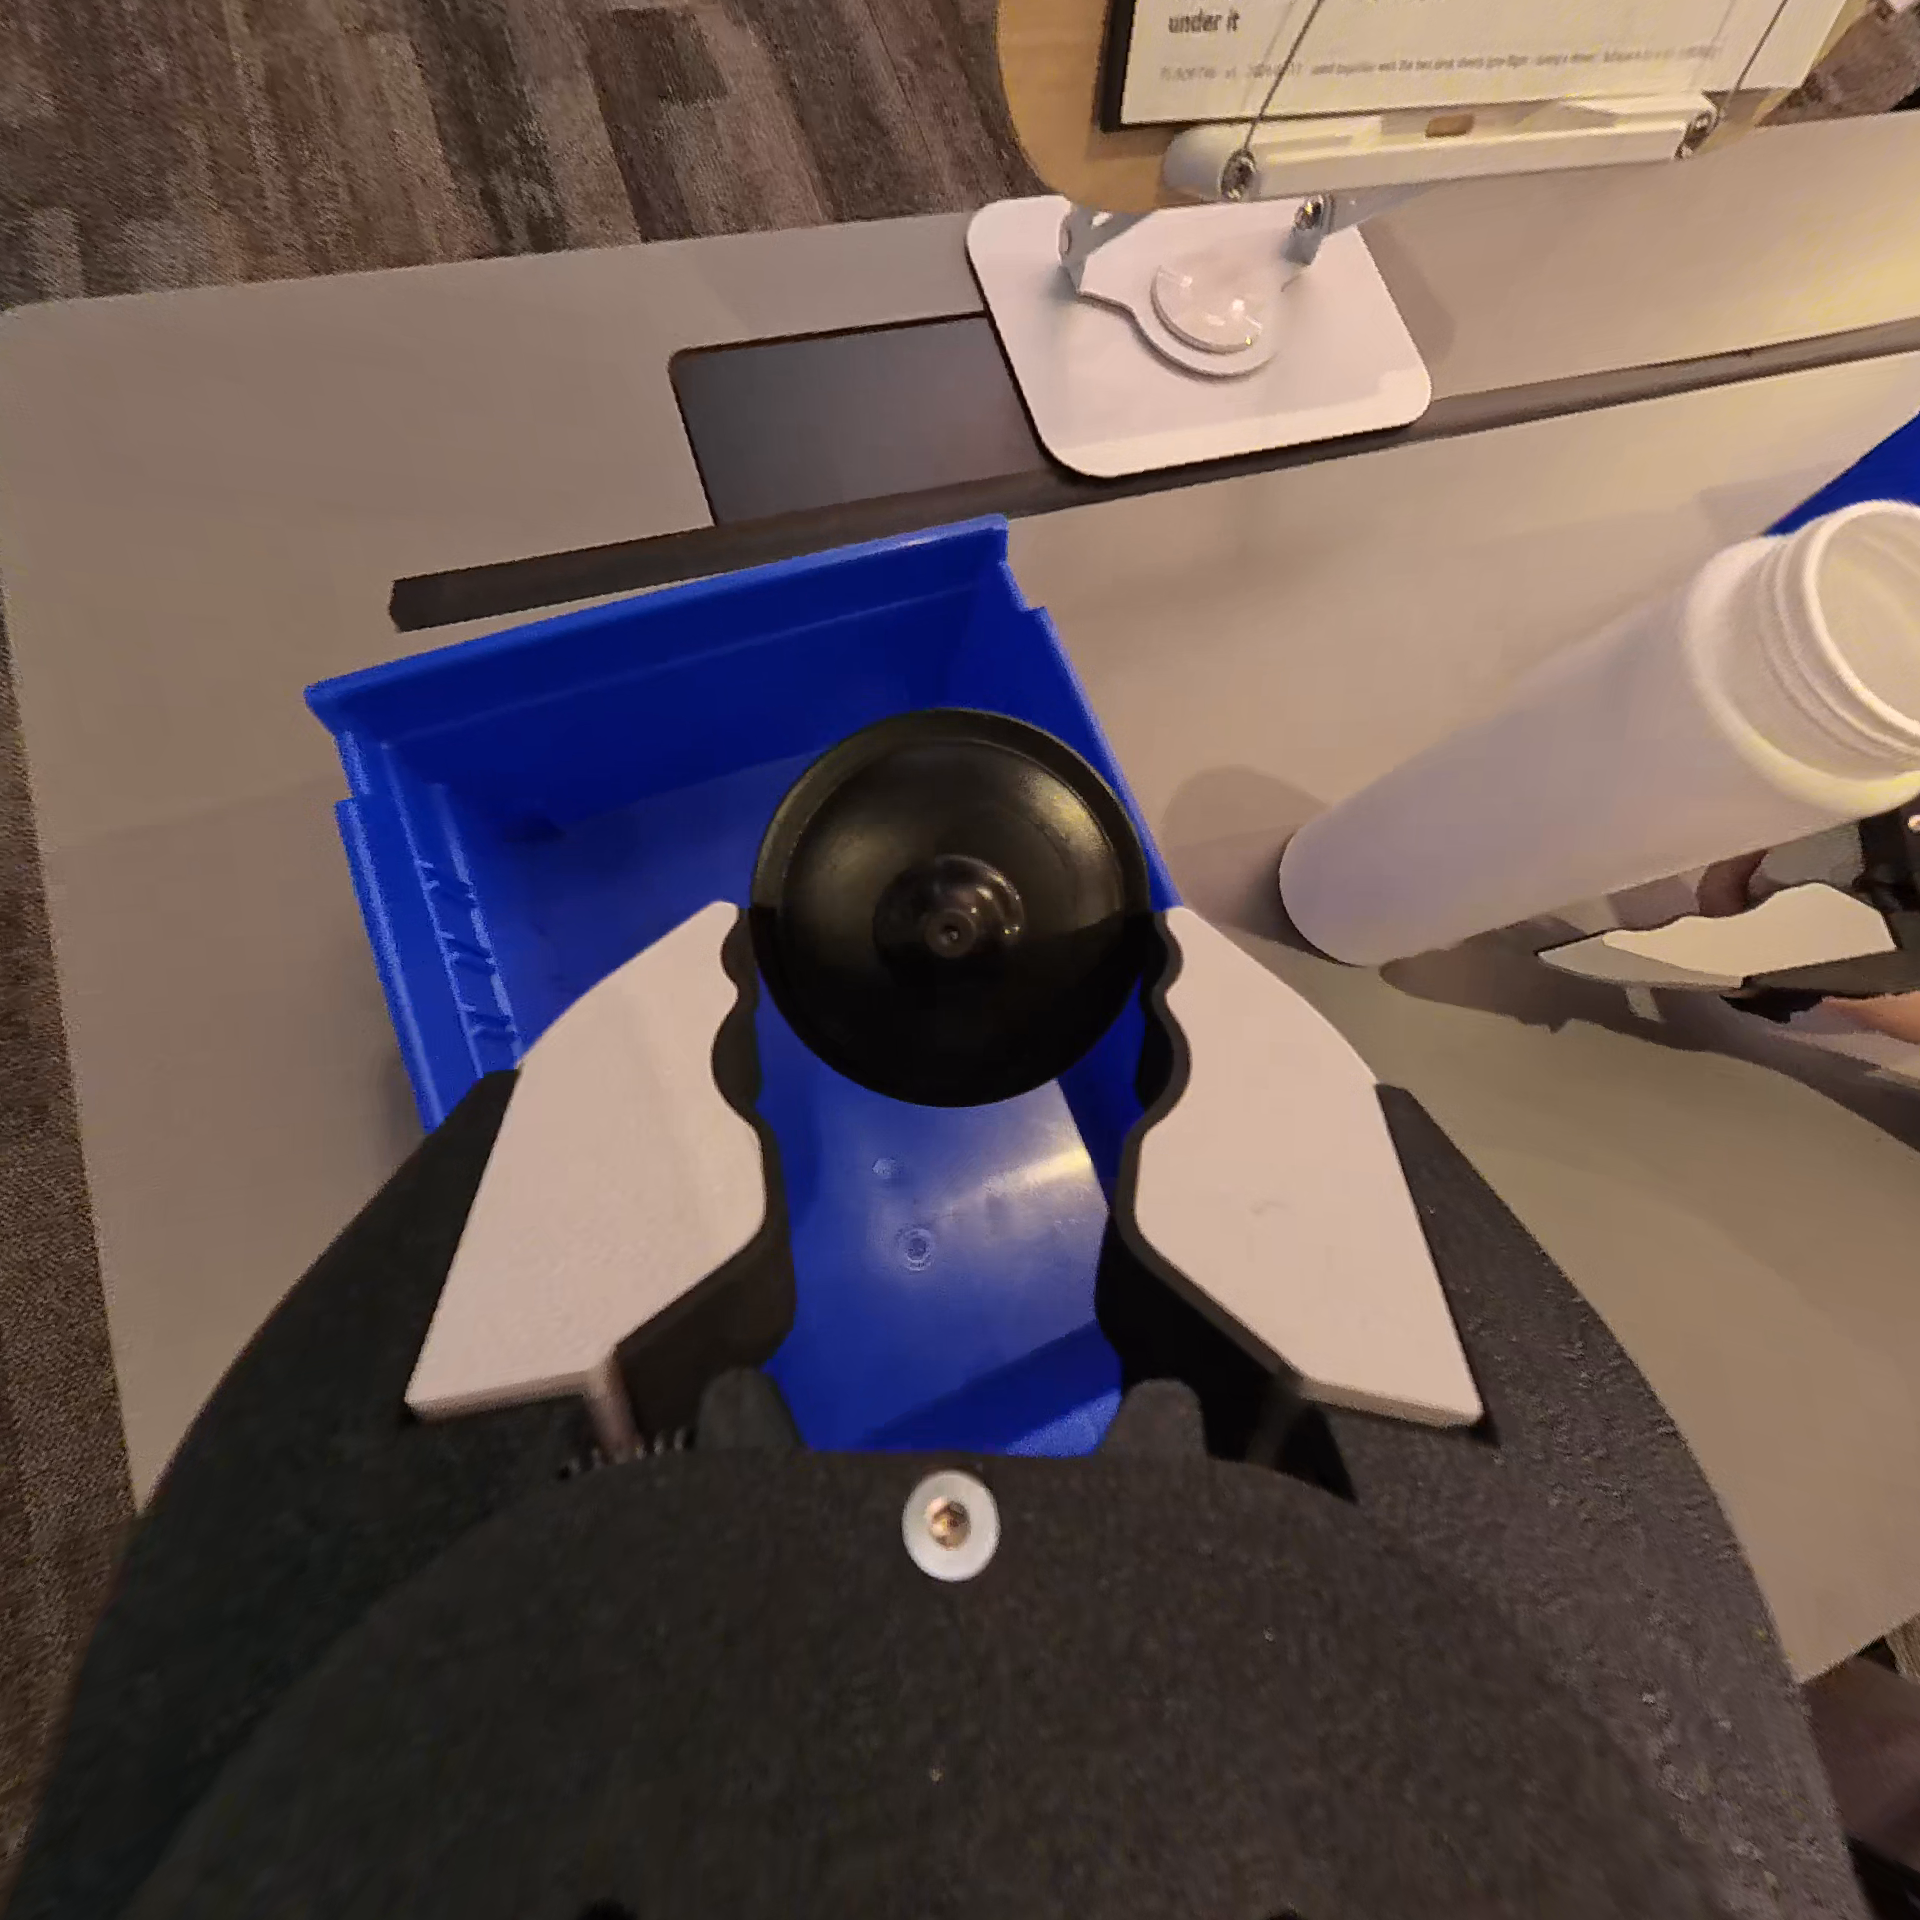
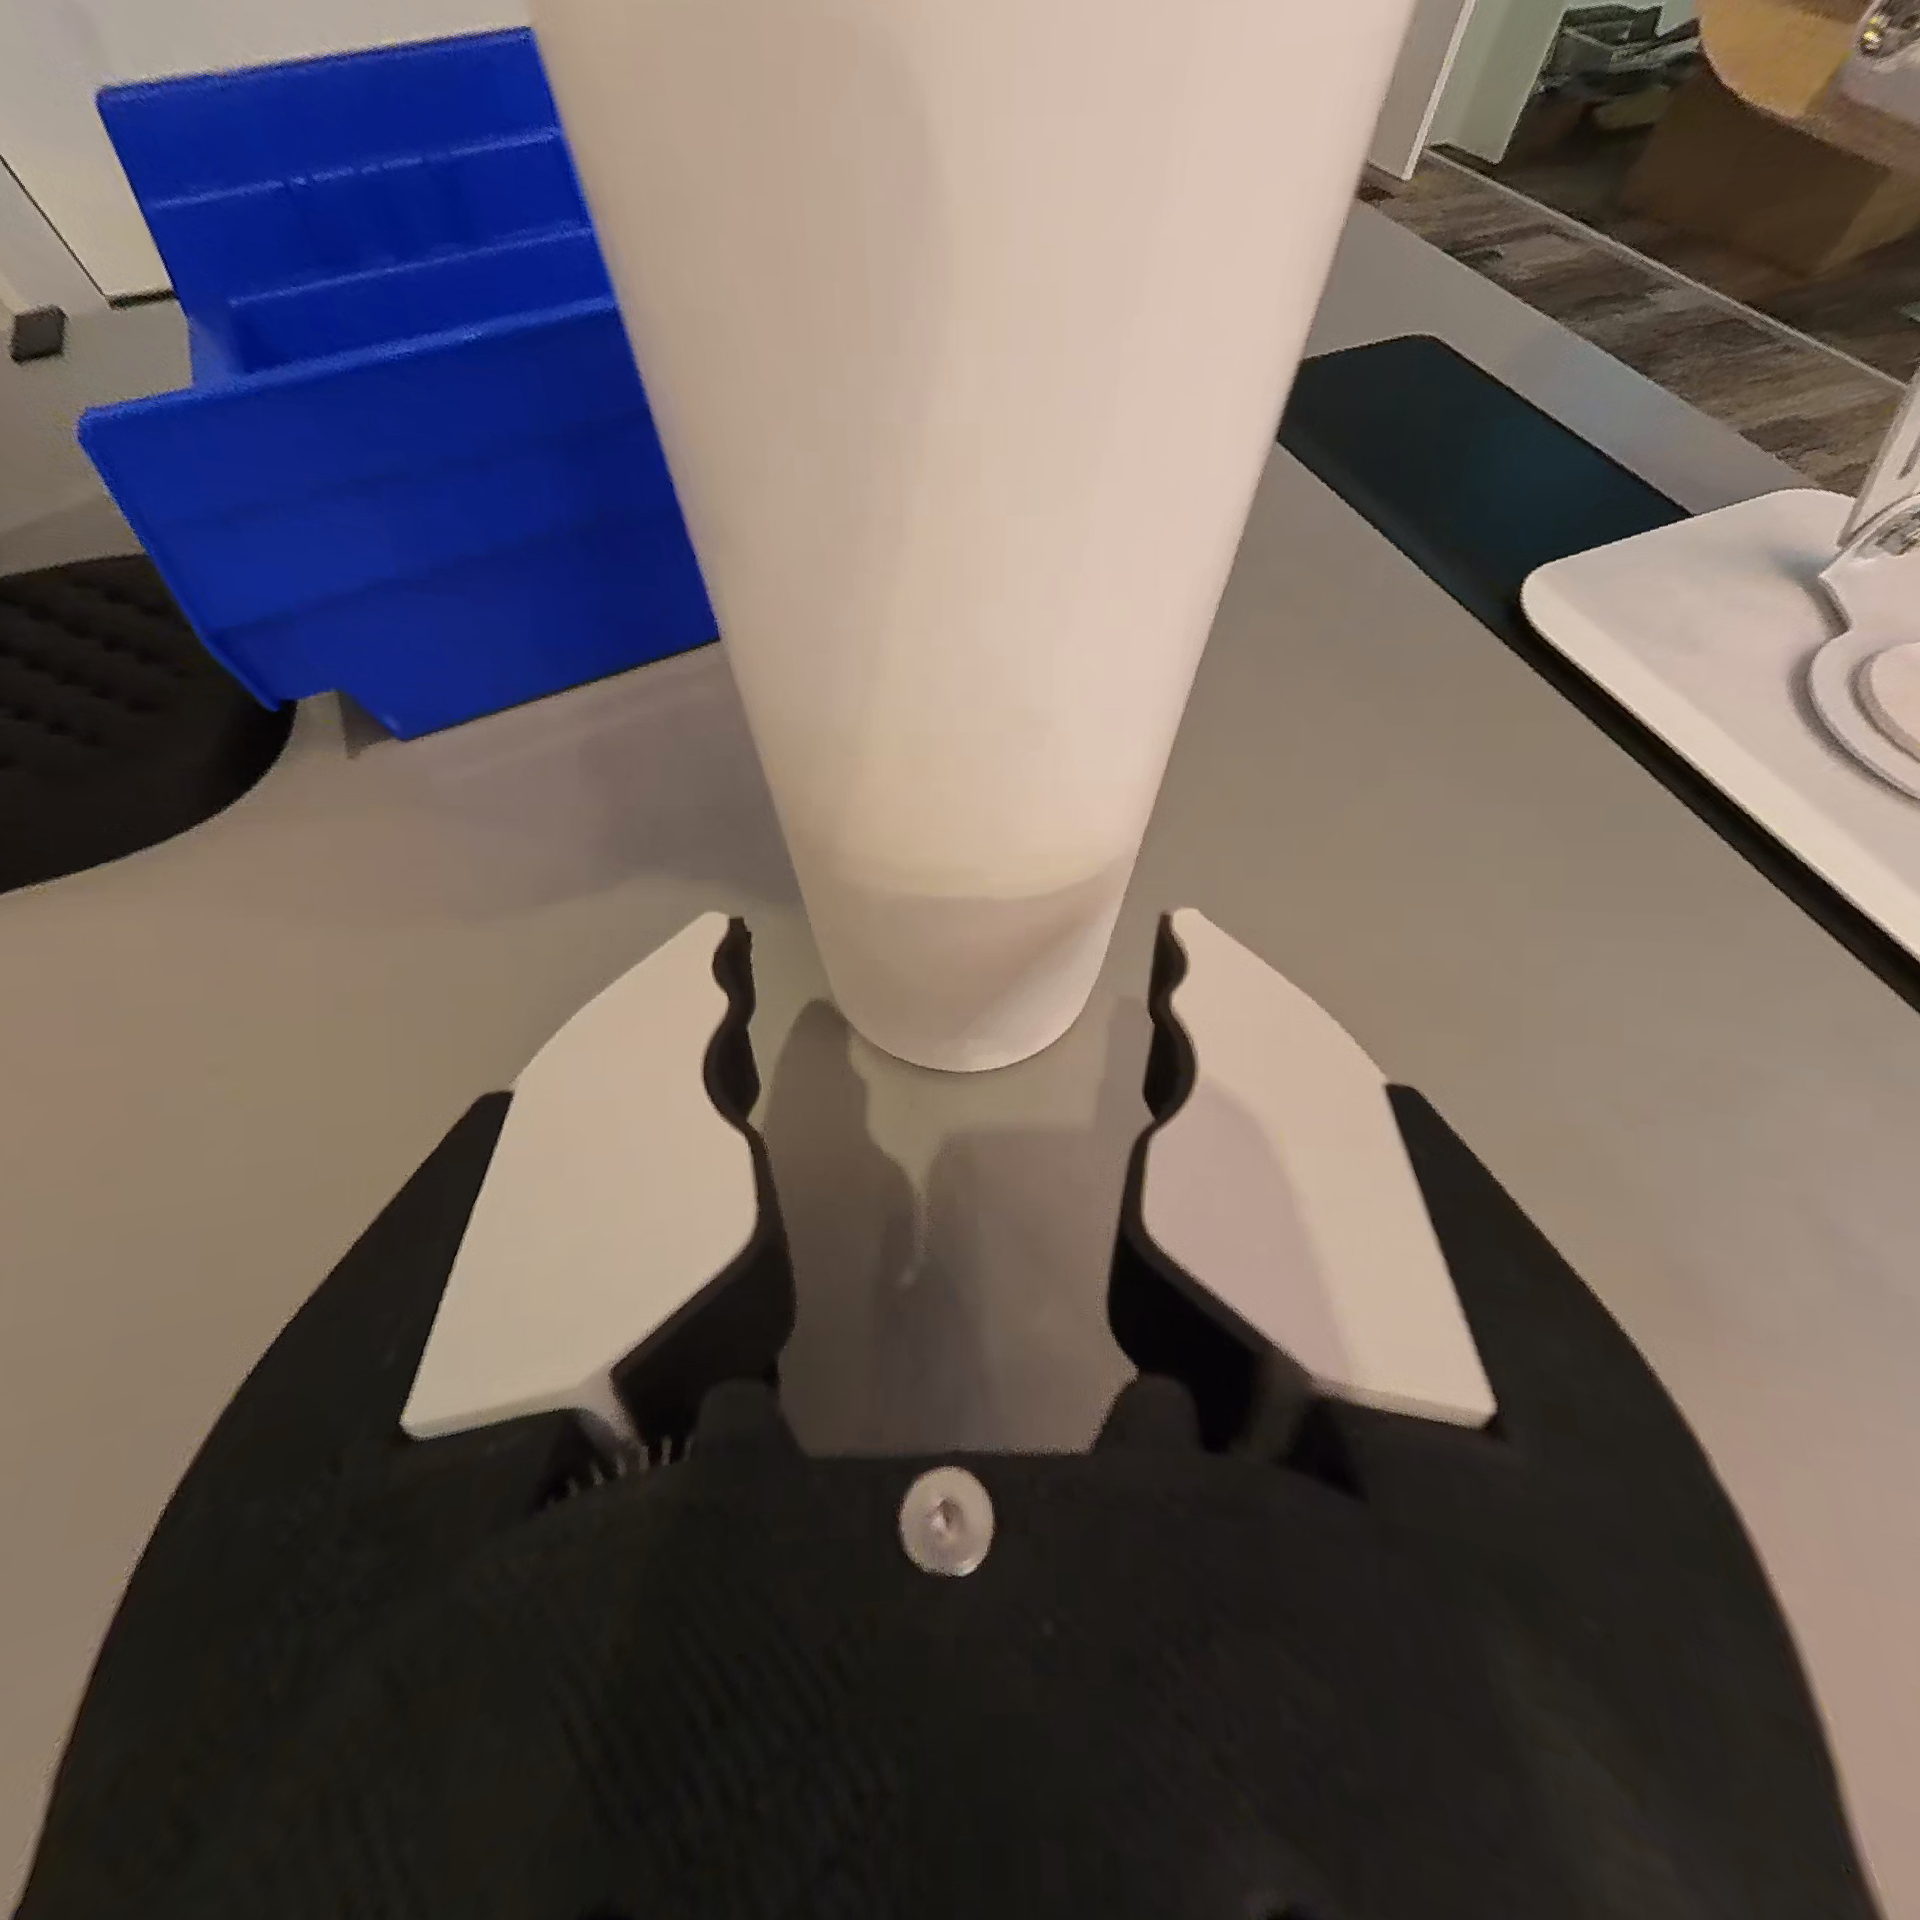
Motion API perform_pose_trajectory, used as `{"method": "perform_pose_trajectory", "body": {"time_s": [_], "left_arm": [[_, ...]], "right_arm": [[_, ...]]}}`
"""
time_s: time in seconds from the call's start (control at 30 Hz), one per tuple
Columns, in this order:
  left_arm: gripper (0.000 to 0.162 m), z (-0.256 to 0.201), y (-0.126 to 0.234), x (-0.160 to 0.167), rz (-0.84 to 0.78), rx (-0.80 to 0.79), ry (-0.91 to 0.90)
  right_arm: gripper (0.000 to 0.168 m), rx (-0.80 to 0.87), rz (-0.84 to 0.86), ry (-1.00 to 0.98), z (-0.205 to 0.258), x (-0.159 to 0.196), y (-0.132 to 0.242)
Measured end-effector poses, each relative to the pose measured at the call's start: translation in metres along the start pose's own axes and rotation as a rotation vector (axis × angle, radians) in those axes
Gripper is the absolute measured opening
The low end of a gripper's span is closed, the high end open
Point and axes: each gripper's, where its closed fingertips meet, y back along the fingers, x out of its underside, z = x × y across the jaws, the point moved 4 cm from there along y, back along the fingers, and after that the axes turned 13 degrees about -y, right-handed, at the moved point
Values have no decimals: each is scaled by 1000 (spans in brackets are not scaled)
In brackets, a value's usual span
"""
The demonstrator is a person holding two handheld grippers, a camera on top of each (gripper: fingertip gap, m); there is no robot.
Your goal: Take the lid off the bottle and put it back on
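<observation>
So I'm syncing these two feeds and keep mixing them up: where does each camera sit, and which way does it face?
Left wrist view: on the left gripper, looking down along its fingers at the black lid they clamp above the blue bin.
Right wrist view: on the right gripper, low over the table, facing the white bottle base between its open fingers.
Shared: bottle, bin, table, white stand base.

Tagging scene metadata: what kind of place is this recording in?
Probably an office or lab desk: a grey tabletop with a monitor-arm base plate, patterned carpet flooring, and a blue plastic storage bin beside the white bottle.
</observation>
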Motion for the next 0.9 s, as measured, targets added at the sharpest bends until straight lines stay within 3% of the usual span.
{"method": "perform_pose_trajectory", "body": {"time_s": [0.23,0.53,0.63,0.8,0.9], "left_arm": [[71,-26,-1,3,47,126,-63],[71,-102,14,-8,43,288,-294],[71,-131,14,-11,43,318,-398],[71,-192,8,-15,24,401,-586],[71,-227,0,-14,20,456,-677]], "right_arm": [[77,38,-31,29,-2,-16,25],[78,45,-188,21,-5,-61,95],[78,-35,-190,-22,6,-67,105],[77,-307,-187,-261,37,-78,120],[77,-382,-146,-163,54,-77,124]]}}
